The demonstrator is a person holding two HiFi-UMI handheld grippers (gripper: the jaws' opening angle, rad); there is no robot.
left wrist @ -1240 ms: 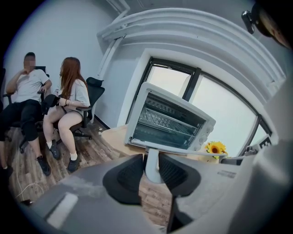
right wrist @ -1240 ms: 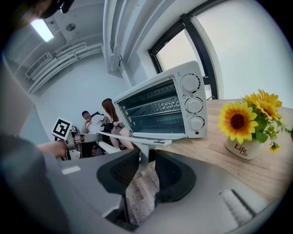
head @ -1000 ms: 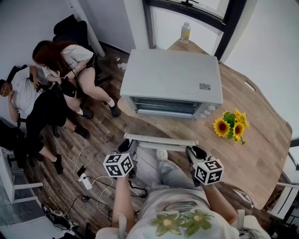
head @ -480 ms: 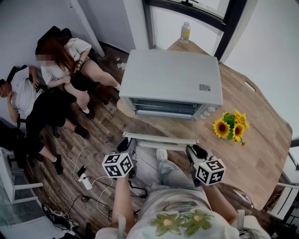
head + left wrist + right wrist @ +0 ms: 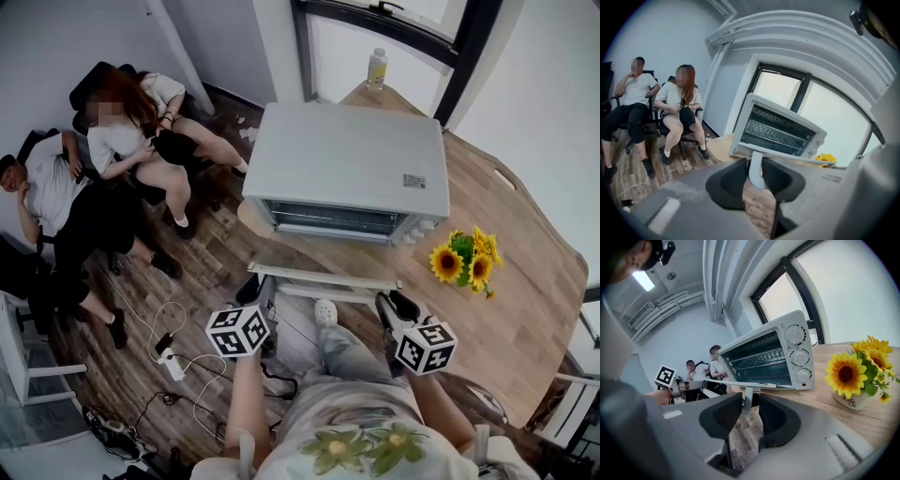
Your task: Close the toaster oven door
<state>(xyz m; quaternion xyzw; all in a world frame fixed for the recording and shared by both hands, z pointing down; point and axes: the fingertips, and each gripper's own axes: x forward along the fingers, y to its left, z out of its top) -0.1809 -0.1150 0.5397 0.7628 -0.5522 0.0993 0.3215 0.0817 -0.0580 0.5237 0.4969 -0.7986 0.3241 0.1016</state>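
The toaster oven (image 5: 347,159) sits at the near edge of a wooden table (image 5: 525,309), its front facing the person. Its door (image 5: 323,277) is dropped fully open and lies about level, sticking out past the table edge over the floor, so the wire rack inside shows through the opening. Along the door's free edge runs the handle (image 5: 328,292), a pale bar carried on two short posts.

The left gripper (image 5: 258,292) is at the left end of that bar and the right gripper (image 5: 392,307) at the right end. In each gripper view a white handle post stands upright between the two dark pads, and the jaws are closed against it rather than standing loose. Gripping both ends at once looks like a way to keep the door from twisting as it swings, and it puts the pull as far from the hinge as possible.

The door has not yet begun to rise, so the closing is at its start. The next move would probably be a lift up and forward, toward the oven front.

Right of the oven, a small pot of sunflowers (image 5: 464,262) stands on the table, clear of the door's path. Behind the oven, a bottle (image 5: 377,67) stands by the window. Left of the oven, well apart, two people (image 5: 103,159) sit on chairs.
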